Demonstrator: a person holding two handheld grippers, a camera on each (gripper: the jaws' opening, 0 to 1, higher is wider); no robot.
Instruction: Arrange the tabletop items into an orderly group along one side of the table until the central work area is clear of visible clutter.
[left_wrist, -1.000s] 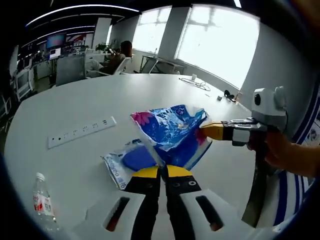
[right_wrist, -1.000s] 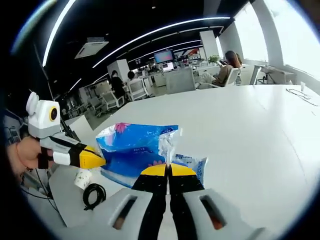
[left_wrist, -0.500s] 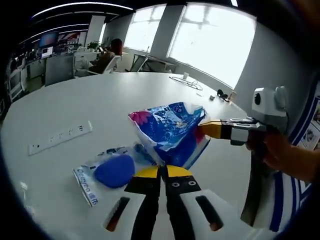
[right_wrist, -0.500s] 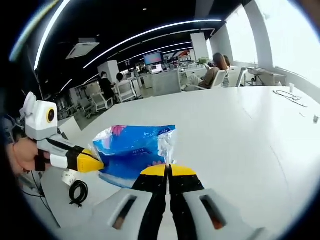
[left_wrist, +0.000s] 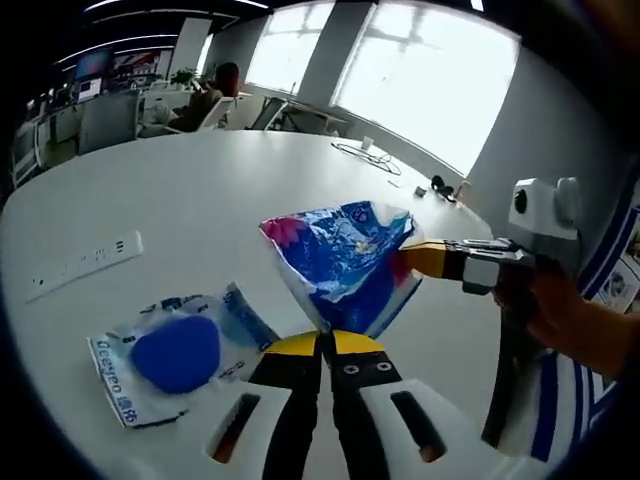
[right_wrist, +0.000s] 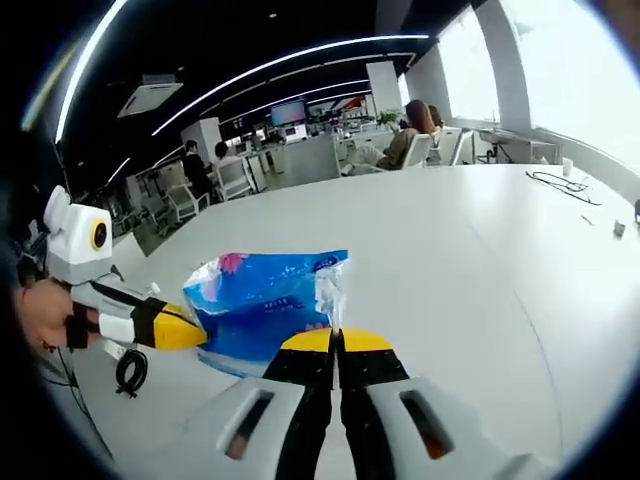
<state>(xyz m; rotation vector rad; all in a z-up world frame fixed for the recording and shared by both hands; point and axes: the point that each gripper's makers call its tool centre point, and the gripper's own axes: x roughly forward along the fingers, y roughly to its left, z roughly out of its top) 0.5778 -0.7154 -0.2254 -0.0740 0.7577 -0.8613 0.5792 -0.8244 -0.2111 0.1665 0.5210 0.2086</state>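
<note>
Both grippers held the same blue tissue pack (left_wrist: 345, 265) above the white table (left_wrist: 200, 200), one at each end. In the left gripper view, the left gripper (left_wrist: 322, 343) had its yellow-tipped jaws pressed together on the lower corner of the pack's plastic wrap. The right gripper (left_wrist: 408, 260) came in from the right side of that view, w/ a hand (left_wrist: 575, 320) behind it, and its yellow tip was closed on the pack's far edge. The pack hung tilted between the two, lifted off the table surface.

In the right gripper view, the right gripper (right_wrist: 336, 342) showed jaws shut on a crinkled clear flap of the tissue pack (right_wrist: 265, 305), and the left gripper (right_wrist: 185, 330) pinched the opposite end from the left of the view.

On the table, beside the left gripper's jaws in the left gripper view, lay a flat clear packet w/ a blue round item inside (left_wrist: 170, 350), apart from the lifted pack. Further off was a white power strip (left_wrist: 75, 265), lying flat. At the far side of the table some cables (left_wrist: 365, 155) and small dark objects (left_wrist: 440, 187) lay near the window. In the right gripper view, a coiled black cable (right_wrist: 130, 368) was below the left gripper, at the table edge. A seated person (right_wrist: 412, 135) was in the office bkgd.
</note>
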